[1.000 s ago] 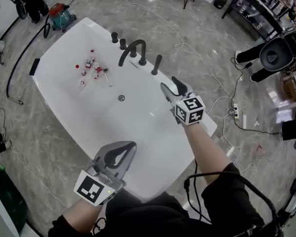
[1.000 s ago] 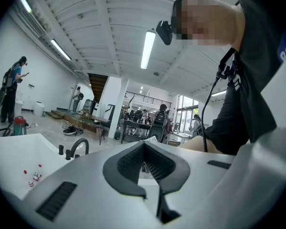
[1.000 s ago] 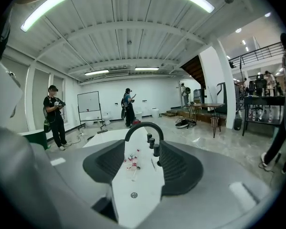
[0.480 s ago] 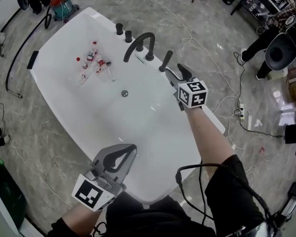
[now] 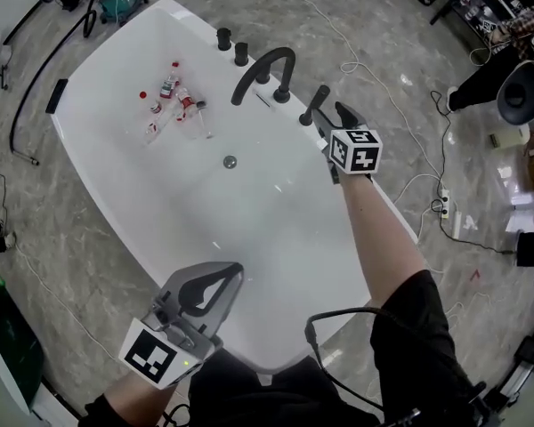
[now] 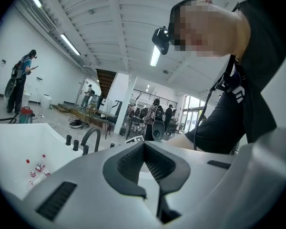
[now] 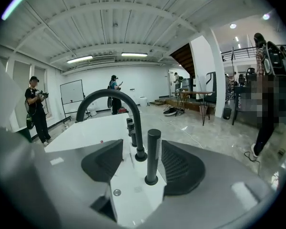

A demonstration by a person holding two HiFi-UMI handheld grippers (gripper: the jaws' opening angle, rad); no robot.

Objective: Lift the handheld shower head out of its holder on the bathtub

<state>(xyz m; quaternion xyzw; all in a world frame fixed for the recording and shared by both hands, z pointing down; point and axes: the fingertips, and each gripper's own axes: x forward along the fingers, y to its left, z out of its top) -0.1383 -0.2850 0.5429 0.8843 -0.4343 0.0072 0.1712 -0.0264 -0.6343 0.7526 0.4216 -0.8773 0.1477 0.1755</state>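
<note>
The handheld shower head (image 5: pixel 316 105) is a black upright rod standing in its holder on the white bathtub's rim (image 5: pixel 378 205), just right of the black arched faucet (image 5: pixel 265 65). My right gripper (image 5: pixel 332 118) sits at the rod. In the right gripper view the shower head (image 7: pixel 153 154) stands between the opening jaws of that gripper (image 7: pixel 143 165), with gaps on both sides and neither pad touching it. My left gripper (image 5: pixel 234 270) hovers over the tub's near rim with its tips together and nothing held; its view shows the gripper (image 6: pixel 144 147) shut.
Two black knobs (image 5: pixel 232 46) stand on the rim beyond the faucet (image 7: pixel 109 97). Several small red-capped bottles (image 5: pixel 173 105) lie in the tub near the drain (image 5: pixel 230 161). Cables trail across the marble floor (image 5: pixel 400 105). People stand farther off in the room.
My right gripper has moved forward along the rim and down until its jaws straddle the shower head, and they have widened. The left gripper has sunk slightly toward the near rim.
</note>
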